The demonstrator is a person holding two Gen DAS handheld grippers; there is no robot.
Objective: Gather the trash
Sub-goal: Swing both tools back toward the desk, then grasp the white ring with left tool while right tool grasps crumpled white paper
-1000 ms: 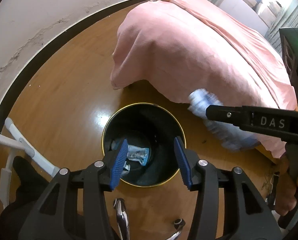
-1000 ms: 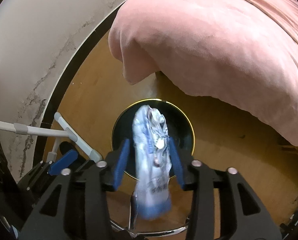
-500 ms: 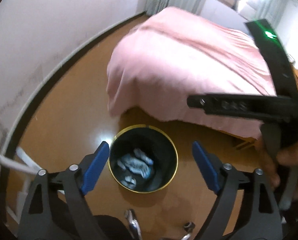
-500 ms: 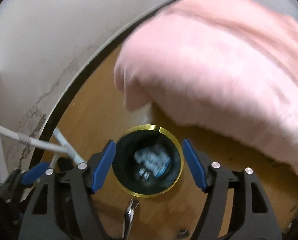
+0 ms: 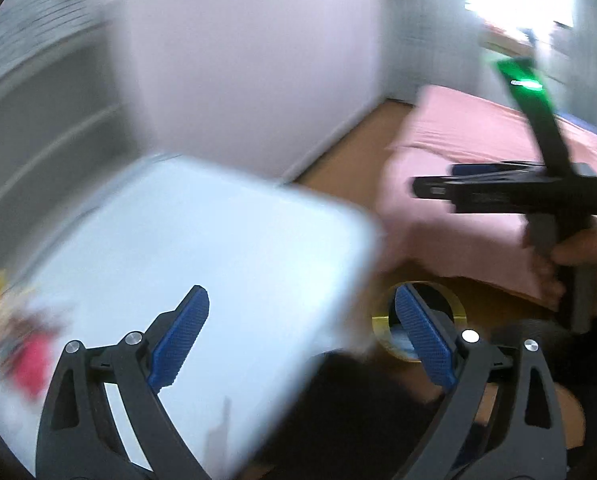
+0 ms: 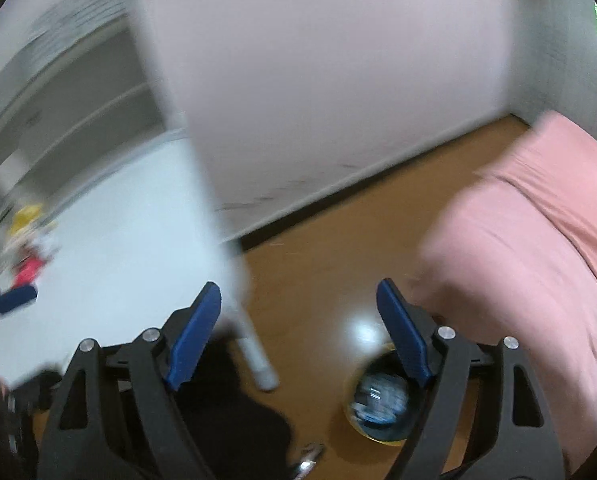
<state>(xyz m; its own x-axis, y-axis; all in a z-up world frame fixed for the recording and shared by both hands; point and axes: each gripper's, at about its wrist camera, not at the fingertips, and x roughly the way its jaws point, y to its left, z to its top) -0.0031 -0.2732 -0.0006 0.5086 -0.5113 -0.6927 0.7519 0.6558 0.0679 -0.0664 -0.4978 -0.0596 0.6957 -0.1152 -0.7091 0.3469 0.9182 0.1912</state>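
Item: left gripper (image 5: 300,336). Jaws wide apart, having just been opening; nothing lies between the blue pads. A second ago it hung directly over the bin; now it has lifted and swung toward the white table (image 5: 186,248), which fills the left of its view.

Item: right gripper (image 6: 298,332). Jaws spread, likewise just opening, and empty. A second ago a crumpled white-and-blue wrapper stood between its pads above the bin; that wrapper is no longer in the grip.

Item: bin (image 6: 380,408), black with a gold rim, standing on the wooden floor beside the pink-covered bed (image 6: 538,248). In the right wrist view, crumpled pale trash (image 6: 378,394) shows inside it, partly behind the right-hand pad. The wrapper very likely rests there, though motion blur prevents telling one piece from another.

Item: remaining clutter (image 6: 28,240), yellow, white and red shapes at the far left of the table, near its edge. Too blurred to identify; probably further trash.

Item: table leg (image 6: 254,352), white, reaching the floor between table and bin.

Assessment: one deposit appears complete. Both grippers are free and turned toward the table, so the step in hand is judged to be the return for another piece. The bin stays close by, low and to the right.
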